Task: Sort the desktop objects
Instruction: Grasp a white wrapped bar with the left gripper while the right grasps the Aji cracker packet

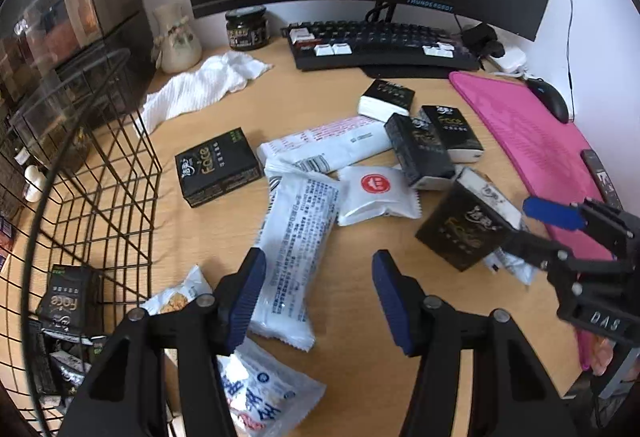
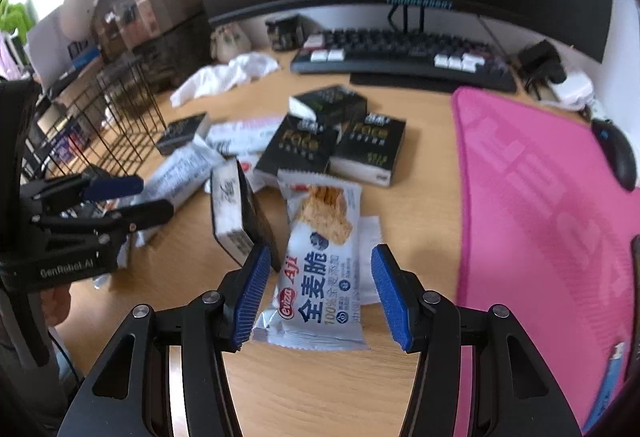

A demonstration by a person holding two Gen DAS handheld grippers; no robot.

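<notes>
Snack packets line up between open jaws on cluttered bench

Packets and black tissue boxes lie scattered across the wooden bench (image 1: 352, 377) in front of a keyboard (image 1: 380, 41), as a person works with two tools at once. The left hand-held gripper (image 1: 318, 301) hangs over a long white packet (image 1: 294, 241), jaws about half open and holding nothing; the packet runs lengthwise away from the tool, its near end just inside the left pad, so its narrow width falls across the gap. The right hand-held gripper (image 2: 316, 299) is likewise half open and empty, poised above a cracker packet (image 2: 320, 269) that lies between its pads, long axis pointing straight ahead along the fingers. A black box (image 2: 240, 217) stands on edge just beside the left pad, close enough to be nudged on the way down. The wire basket (image 1: 100, 173), already holding a few black boxes, stands at the left edge of the bench, nearer the left tool. Each packet appears squarely placed for a straight descent and a pinch across its short side.
</notes>
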